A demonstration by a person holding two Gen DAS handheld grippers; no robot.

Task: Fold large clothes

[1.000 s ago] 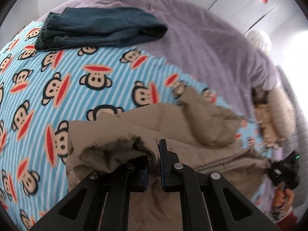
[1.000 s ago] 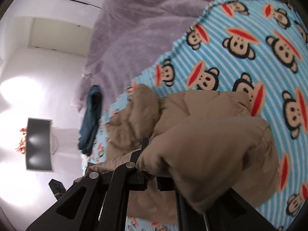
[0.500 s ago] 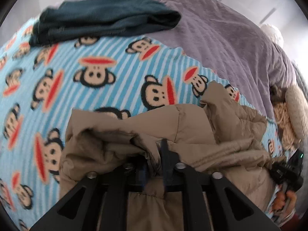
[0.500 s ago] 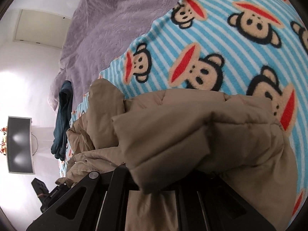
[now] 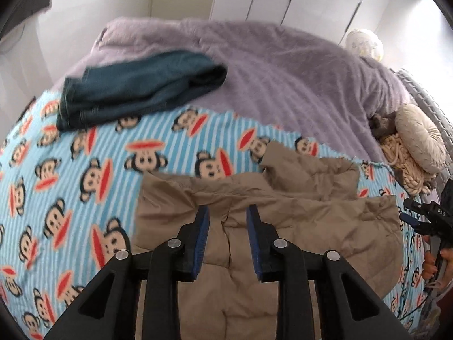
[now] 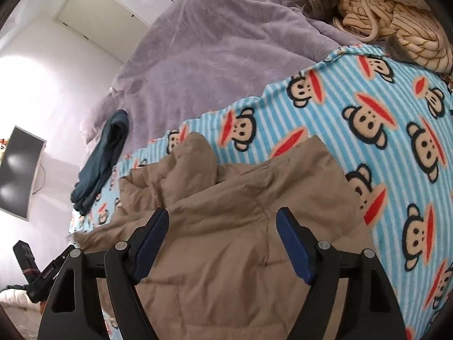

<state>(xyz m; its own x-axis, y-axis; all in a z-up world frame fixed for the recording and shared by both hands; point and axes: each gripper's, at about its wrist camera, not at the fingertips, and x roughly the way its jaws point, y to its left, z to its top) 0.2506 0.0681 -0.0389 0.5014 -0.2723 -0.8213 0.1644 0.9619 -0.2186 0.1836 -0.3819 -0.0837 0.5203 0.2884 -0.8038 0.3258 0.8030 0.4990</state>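
A tan padded jacket [image 5: 283,221] [image 6: 232,226] lies folded over on the blue striped monkey-print blanket [image 5: 85,175] [image 6: 382,130]. My left gripper [image 5: 228,212] hangs just above the jacket's near fold; its jaws are opening and no fabric is pinched between the blue pads. My right gripper [image 6: 223,215] hovers over the jacket's other end, jaws opening wide, with cloth lying below them but not gripped. At the right edge of the left wrist view, the right gripper [image 5: 424,221] shows in a person's hand.
Folded dark blue jeans [image 5: 136,87] [image 6: 99,164] rest at the far side, partly on a lilac fleece blanket [image 5: 283,70] [image 6: 212,56]. Cream knitted cushions [image 5: 407,153] [image 6: 390,19] sit by the headboard. A monitor [image 6: 17,170] hangs on the wall.
Both grippers were shut on folds of the tan jacket; now both have let go and stand open. The jacket has dropped flatter onto the blanket, and both grippers have lifted away from it.
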